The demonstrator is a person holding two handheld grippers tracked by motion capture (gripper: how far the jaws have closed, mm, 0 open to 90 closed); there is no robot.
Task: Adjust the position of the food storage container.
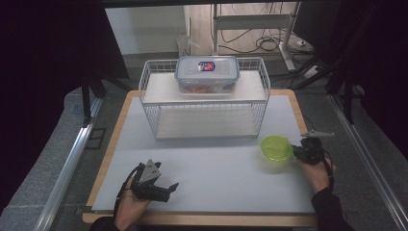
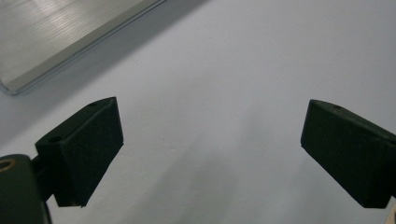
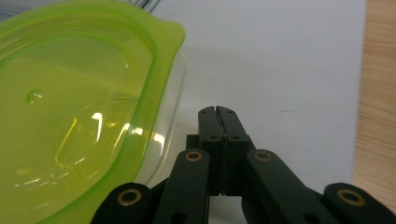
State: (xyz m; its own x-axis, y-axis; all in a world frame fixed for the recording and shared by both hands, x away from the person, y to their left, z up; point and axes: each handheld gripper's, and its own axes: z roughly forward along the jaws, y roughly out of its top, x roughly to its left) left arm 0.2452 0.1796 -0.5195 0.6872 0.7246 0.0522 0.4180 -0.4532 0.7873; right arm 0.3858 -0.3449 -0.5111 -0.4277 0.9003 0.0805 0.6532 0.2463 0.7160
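Observation:
A small clear container with a lime-green lid (image 1: 276, 147) stands on the white table top (image 1: 216, 173) at the right. In the right gripper view the green-lidded container (image 3: 70, 107) is close on the left, its rim just beside my jaws. My right gripper (image 1: 296, 151) (image 3: 218, 112) is shut, the two jaws pressed flat together with nothing between them, touching or almost touching the container's right side. Near the front left edge, my left gripper (image 1: 171, 188) (image 2: 212, 154) is open, its pads (image 2: 88, 149) wide apart over bare table.
A white wire rack (image 1: 144, 82) with two shelves stands at the back middle of the table. A clear box with a blue-rimmed lid (image 1: 207, 72) sits on its top shelf. The wooden table edge (image 3: 378, 93) runs close to my right gripper.

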